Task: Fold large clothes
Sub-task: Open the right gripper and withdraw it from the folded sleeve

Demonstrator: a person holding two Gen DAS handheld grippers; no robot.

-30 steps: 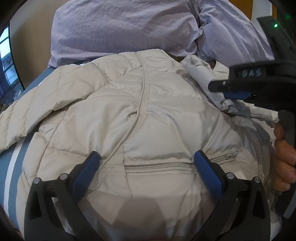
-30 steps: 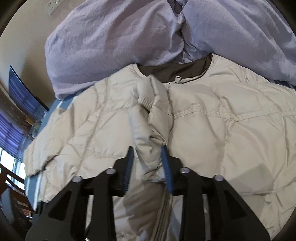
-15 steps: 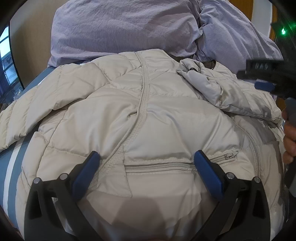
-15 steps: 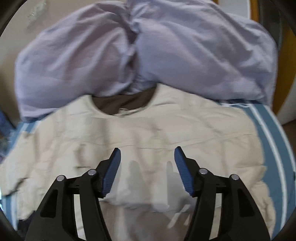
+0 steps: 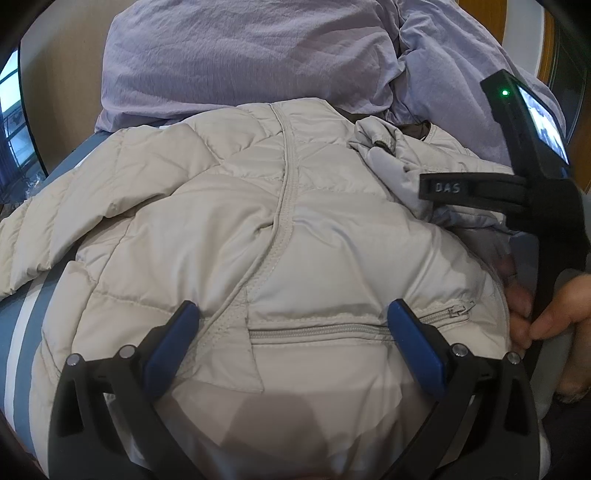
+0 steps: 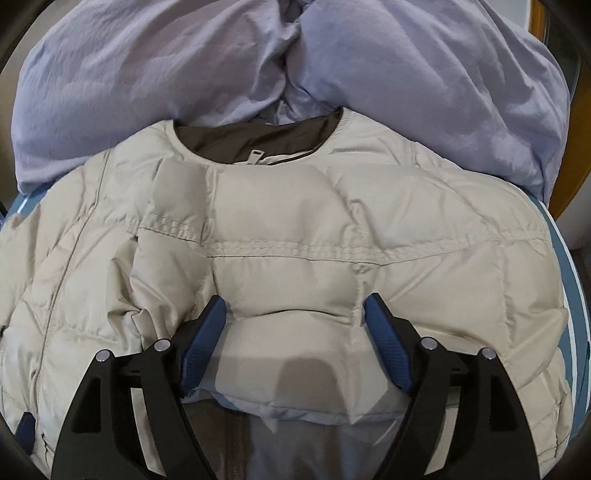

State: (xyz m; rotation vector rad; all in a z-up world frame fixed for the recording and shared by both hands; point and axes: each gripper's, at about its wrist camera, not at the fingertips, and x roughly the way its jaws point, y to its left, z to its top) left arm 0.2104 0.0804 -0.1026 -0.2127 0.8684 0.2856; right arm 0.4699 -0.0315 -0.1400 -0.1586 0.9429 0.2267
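A beige puffer jacket lies spread front-up on the bed, with a brown lining at its collar. One sleeve is folded in over the chest. My left gripper hovers open over the pocket zipper near the hem, nothing pinched. My right gripper is low on the chest panel, its jaws opening, with a puffed bulge of the jacket between the blue pads but not clamped. In the left wrist view, one of the right gripper's fingers shows at the right, with the person's hand on the handle.
A bunched lavender duvet lies against the collar at the far side. The blue sheet with white stripes shows at the left and at the right edge of the bed. Wooden trim stands at the far right.
My right gripper let go of the folded sleeve, opened wide, swung up toward the duvet and came back down onto the chest. The left gripper stayed put.
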